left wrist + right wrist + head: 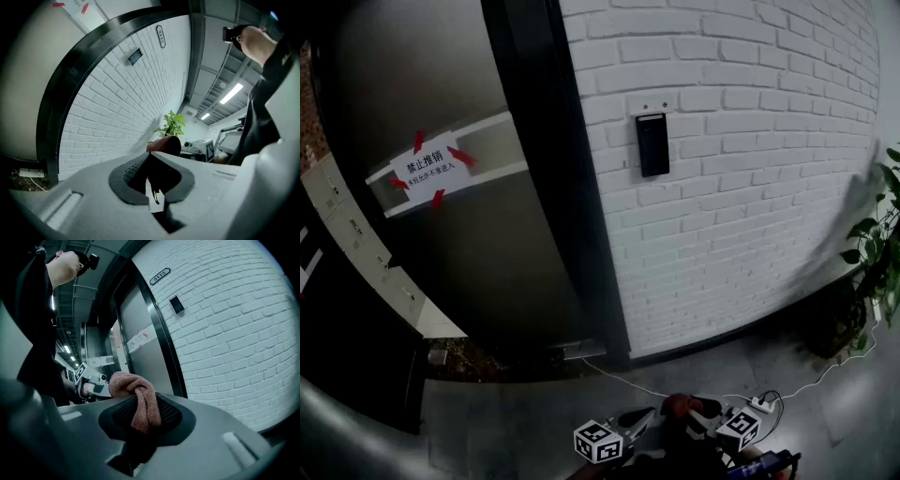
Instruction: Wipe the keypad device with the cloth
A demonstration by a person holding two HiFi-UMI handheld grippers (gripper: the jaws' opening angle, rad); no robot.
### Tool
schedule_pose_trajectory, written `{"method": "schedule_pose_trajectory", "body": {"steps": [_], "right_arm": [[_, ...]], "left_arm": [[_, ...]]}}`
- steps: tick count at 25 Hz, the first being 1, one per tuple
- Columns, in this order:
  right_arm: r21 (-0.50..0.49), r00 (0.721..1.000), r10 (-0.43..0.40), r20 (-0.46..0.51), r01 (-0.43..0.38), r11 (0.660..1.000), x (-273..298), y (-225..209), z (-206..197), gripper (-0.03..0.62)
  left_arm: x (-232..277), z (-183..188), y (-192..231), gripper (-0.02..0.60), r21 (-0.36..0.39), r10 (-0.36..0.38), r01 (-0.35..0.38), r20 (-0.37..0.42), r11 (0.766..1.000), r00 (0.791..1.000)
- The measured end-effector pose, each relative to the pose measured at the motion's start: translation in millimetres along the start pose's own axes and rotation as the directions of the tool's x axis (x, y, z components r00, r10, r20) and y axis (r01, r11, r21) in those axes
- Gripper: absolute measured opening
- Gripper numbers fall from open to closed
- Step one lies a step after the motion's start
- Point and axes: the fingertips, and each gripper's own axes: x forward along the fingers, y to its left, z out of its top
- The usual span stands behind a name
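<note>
The keypad device [652, 144] is a dark, narrow panel fixed to the white brick wall [750, 187], just right of the black door frame [553, 187]. Its long axis runs up and down the wall.

The right gripper [143, 417] carries the cloth [140, 401]. Its 2 jaws are clamped on a twisted fold of the pinkish-brown fabric, and a rounded bunch stands up past the tips. The left gripper [151, 169] has its jaws drawn together with no object between them; only a thin dark thread shows at the seam.

In the head view both grippers sit low at the bottom edge, and the device lies well apart from them, ahead and high up the wall. The cloth-bearing gripper is almost directly under the panel, a little to its right, while the empty one sits to its left. In the right gripper view the panel appears above and slightly right of the cloth bunch, so the jaws already point roughly toward it.

The wiping has not begun, as the cloth touches nothing but the jaws. The coming move is probably a long lift and forward reach by the right gripper, bringing the bunched end flat against the panel's face, then strokes along its vertical length.
</note>
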Motion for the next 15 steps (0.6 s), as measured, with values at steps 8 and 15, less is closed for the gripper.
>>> {"method": "schedule_pose_trajectory", "body": {"steps": [8,15], "right_arm": [[0.018,0.999,0.051,0.002,-0.051,0.999,33,-64,28,0.084],[-0.019,0.995,0.101,0.017,-0.101,0.995,64,-139,57,0.084]], "left_arm": [[42,57,43,0.004,0.011,0.042,-0.042,0.011,0.999,0.999],[90,110,87,0.004,0.029,0.089,-0.090,0.048,0.996,0.995]]}}
